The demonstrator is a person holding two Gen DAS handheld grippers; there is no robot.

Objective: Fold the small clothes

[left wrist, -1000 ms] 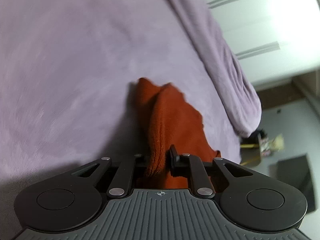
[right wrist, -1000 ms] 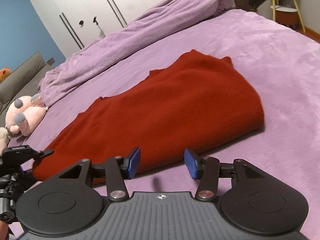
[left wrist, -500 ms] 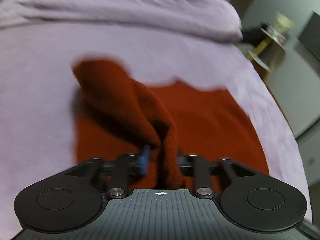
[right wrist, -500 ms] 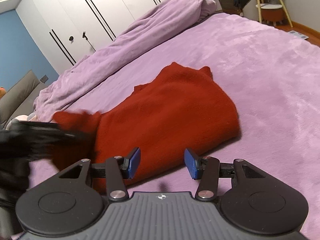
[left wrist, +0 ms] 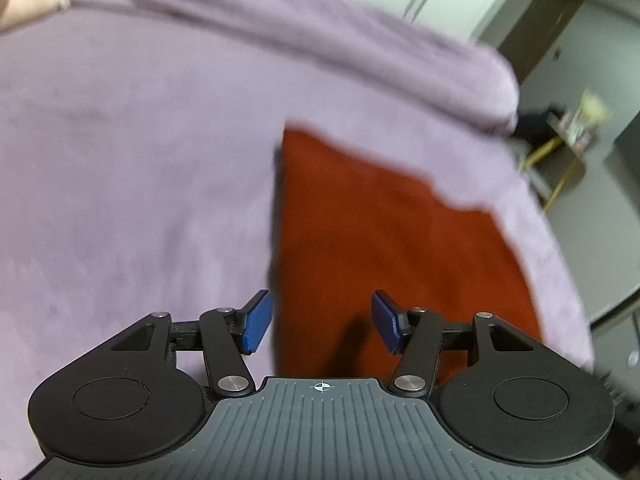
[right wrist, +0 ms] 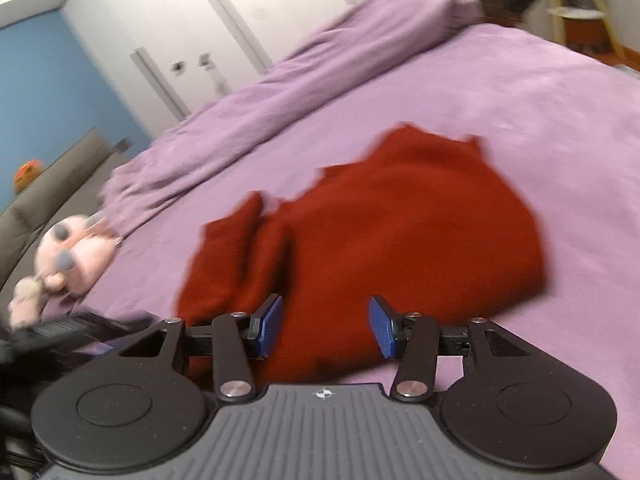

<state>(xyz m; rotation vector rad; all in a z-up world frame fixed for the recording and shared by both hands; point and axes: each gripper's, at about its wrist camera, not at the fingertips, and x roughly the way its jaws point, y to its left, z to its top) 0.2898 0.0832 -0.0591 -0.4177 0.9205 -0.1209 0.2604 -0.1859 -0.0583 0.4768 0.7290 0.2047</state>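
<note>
Left gripper (left wrist: 320, 328) spread wide, nothing between its blue pads (left wrist: 256, 328), hovering over the near edge of the red garment (left wrist: 384, 248). Right gripper (right wrist: 324, 328) likewise spread and empty, just above the garment's near side. Garment lying folded on the purple bedspread (right wrist: 540, 120). Beyond the garment, a rolled purple duvet (right wrist: 304, 72); left of the garment, a pink plush toy (right wrist: 68, 252).
</note>
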